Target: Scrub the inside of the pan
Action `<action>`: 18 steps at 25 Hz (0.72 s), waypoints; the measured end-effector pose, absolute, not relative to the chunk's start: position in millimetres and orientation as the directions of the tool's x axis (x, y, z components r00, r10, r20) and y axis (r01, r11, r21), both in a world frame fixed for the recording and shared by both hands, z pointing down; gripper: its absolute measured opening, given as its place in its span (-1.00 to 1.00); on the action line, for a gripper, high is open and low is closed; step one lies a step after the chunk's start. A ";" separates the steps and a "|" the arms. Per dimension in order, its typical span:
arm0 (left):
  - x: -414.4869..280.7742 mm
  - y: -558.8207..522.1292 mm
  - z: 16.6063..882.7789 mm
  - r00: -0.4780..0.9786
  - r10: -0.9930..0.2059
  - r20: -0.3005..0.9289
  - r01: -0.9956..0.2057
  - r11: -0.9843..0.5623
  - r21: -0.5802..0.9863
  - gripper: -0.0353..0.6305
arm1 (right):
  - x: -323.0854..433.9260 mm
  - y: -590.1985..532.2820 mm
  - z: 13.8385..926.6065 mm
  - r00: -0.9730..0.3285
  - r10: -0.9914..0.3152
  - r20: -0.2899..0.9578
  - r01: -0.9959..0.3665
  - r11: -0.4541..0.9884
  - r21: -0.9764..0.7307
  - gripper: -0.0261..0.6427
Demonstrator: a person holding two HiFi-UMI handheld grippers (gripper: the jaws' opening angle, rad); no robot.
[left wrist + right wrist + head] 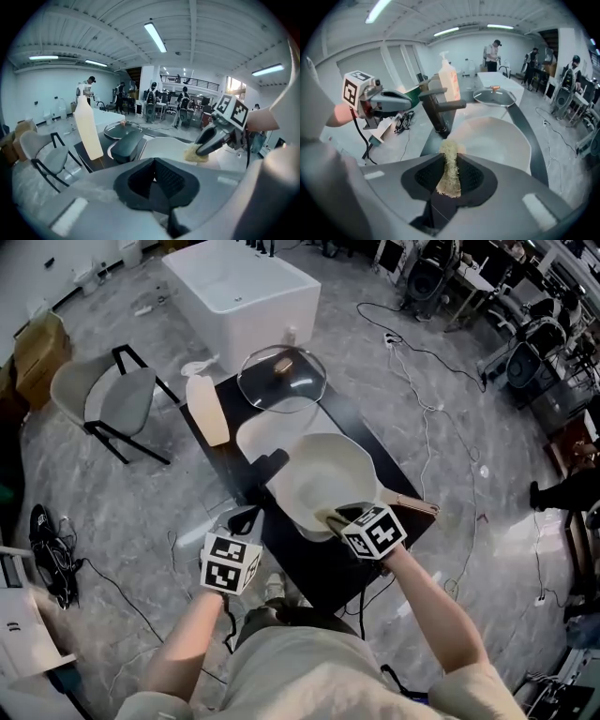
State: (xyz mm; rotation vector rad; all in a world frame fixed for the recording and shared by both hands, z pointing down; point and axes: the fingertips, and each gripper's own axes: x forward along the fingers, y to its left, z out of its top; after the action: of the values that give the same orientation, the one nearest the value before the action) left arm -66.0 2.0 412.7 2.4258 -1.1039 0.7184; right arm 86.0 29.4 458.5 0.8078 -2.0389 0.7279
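Above the cream pan (pixel 323 474), right tongs (pixel 449 157) pinch a yellow fibre scrubber (pixel 449 176) ready for scrubbing; left tongs (pixel 157 164) are closed, empty.

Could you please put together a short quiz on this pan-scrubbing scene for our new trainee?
1. True or false: the glass lid lies on the table, off the pan.
2. What do the right tongs hold? A) a spoon B) a fibrous scrub pad C) a cloth
3. Fill in: in the head view, the soap bottle stands to the pan's ____.
Key: 1 true; 2 B; 3 left.
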 end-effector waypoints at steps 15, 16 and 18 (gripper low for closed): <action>-58.0 -8.0 307.7 0.599 -0.653 0.463 -0.752 -0.658 0.045 -0.89 | 113.4 30.2 256.3 -0.465 -0.783 0.414 -0.869 0.492 -0.045 -0.67; -57.9 -7.1 299.1 0.601 -0.660 0.451 -0.751 -0.660 0.034 -0.89 | 115.0 33.4 244.1 -0.457 -0.803 0.382 -0.875 0.484 -0.029 -0.67; -57.7 -5.5 281.5 0.607 -0.674 0.422 -0.751 -0.660 0.025 -0.89 | 117.8 39.7 223.1 -0.450 -0.832 0.326 -0.882 0.471 -0.017 -0.67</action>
State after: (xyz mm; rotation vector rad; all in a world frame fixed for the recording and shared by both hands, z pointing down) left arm -57.7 -5.5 281.5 2.6326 -1.1814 0.5671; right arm 117.8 39.7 223.1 1.4645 -2.4488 0.2666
